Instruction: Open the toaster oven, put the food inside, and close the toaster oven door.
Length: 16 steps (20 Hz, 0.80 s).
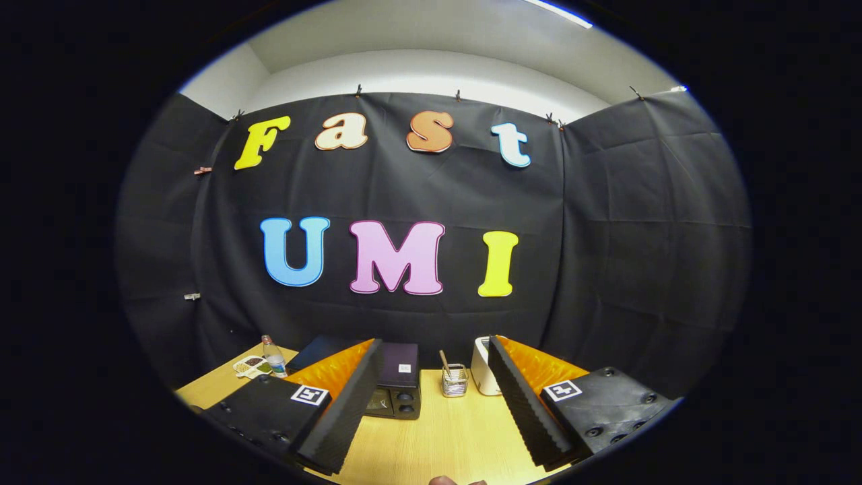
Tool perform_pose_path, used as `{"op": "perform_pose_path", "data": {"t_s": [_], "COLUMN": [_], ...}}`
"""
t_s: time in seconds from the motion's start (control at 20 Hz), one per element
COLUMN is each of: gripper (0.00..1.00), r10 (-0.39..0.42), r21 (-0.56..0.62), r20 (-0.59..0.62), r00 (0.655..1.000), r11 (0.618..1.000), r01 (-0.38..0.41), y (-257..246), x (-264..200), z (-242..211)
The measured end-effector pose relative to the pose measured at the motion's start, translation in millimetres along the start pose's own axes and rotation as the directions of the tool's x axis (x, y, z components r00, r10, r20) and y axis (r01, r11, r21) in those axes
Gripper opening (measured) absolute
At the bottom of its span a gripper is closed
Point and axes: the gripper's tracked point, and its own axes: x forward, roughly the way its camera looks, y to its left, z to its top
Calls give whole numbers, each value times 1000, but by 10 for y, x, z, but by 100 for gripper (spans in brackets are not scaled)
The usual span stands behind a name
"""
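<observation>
While the bench (444, 431) stretches ahead, the toaster oven (396, 387) stands beyond the tongs (431, 431), behind their left finger, its door seemingly closed. That fits either end of the job. Food tray (250, 365) lies further left. Spread wide, the tongs hold nothing.

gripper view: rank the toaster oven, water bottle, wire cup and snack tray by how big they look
1. toaster oven, partly behind a finger of the open claw
2. water bottle and wire cup: look alike, bottle stands farther off, so unsure
3. snack tray
</observation>
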Motion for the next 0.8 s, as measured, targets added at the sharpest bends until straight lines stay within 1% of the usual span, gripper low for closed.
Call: {"op": "perform_pose_path", "data": {"t_s": [0.45,0.8], "gripper": [100,100], "r10": [17,22], "r21": [43,47], "r20": [-3,-12], "r00": [1000,1000], "r11": [999,999], "r01": [-17,-21], "y": [34,20], "x": [-21,-38], "z": [6,-15]}}
